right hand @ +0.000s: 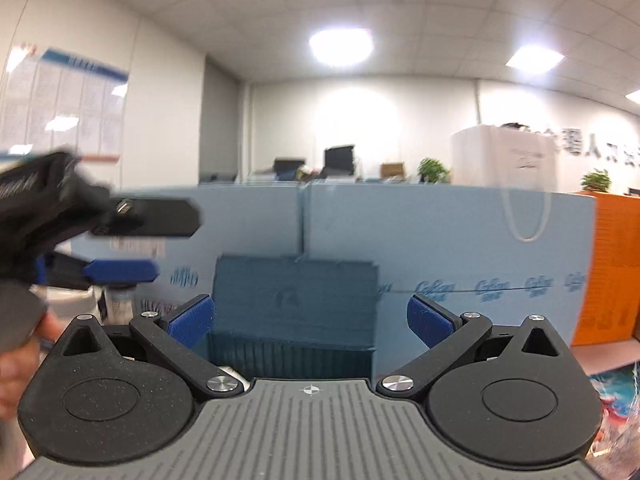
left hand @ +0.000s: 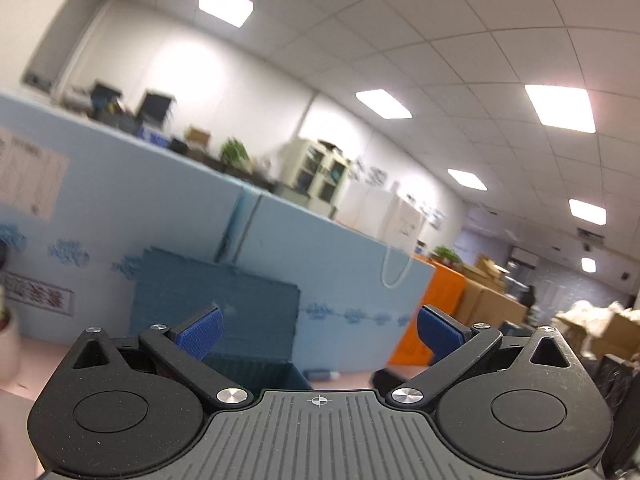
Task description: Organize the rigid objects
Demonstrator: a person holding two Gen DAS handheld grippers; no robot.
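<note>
Light blue foam-board wall point(right hand: 440, 236) runs across both views, level ahead of me, with an orange panel point(right hand: 612, 268) at its right end. A white paper bag point(right hand: 504, 156) sits on top of the wall, cord handles hanging down its face. Against the wall stands a dark teal bin point(right hand: 296, 320), lid up, directly ahead of my right hand-held gripper point(right hand: 310, 324), whose blue pads stand wide apart with nothing between them. My left hand-held gripper point(left hand: 318, 332) is likewise spread wide and empty; the same bin point(left hand: 224, 312) lies ahead of it, slightly left. Pink worktop point(left hand: 352, 376) shows below the wall. In the right view the left tool crosses at left, blurred.
</note>
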